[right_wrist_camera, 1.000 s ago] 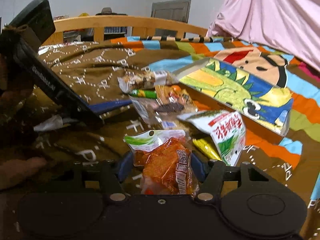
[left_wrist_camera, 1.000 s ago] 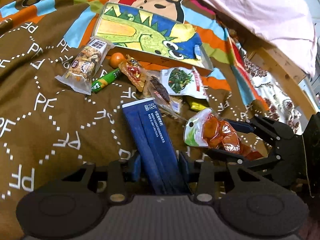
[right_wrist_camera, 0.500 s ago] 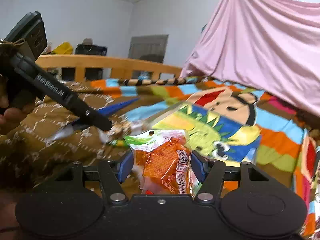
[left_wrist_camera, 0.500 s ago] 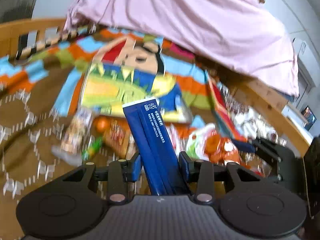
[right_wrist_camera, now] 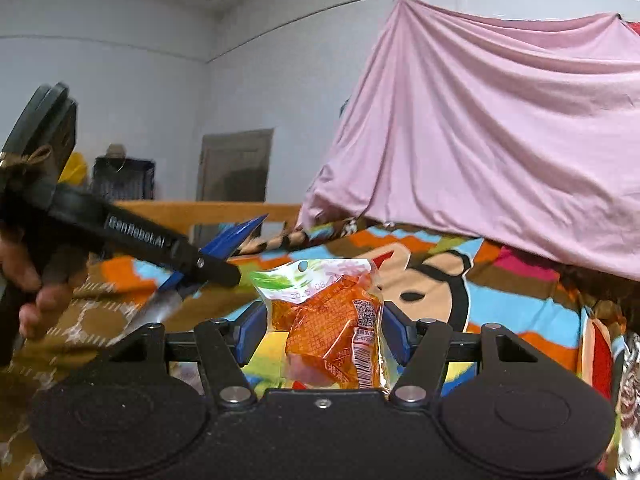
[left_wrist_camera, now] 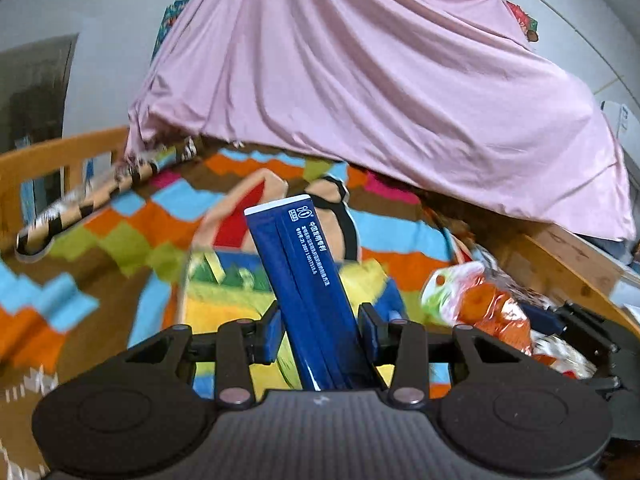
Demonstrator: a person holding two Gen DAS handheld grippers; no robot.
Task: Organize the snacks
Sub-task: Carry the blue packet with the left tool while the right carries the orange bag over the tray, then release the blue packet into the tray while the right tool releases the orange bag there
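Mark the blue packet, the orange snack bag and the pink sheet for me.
blue packet (left_wrist_camera: 308, 280), left wrist view, middle of its printed face.
orange snack bag (right_wrist_camera: 328, 320), right wrist view, orange centre.
pink sheet (right_wrist_camera: 500, 140), right wrist view, draped middle.

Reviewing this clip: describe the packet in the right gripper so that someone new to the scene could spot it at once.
Start at the big pink sheet draped over the far side of the bed, then drop to the patchwork cartoon blanket below it. In front of that, the right gripper is shut on a clear packet of orange pieces with a green and white top. The other held item is a long dark blue packet.
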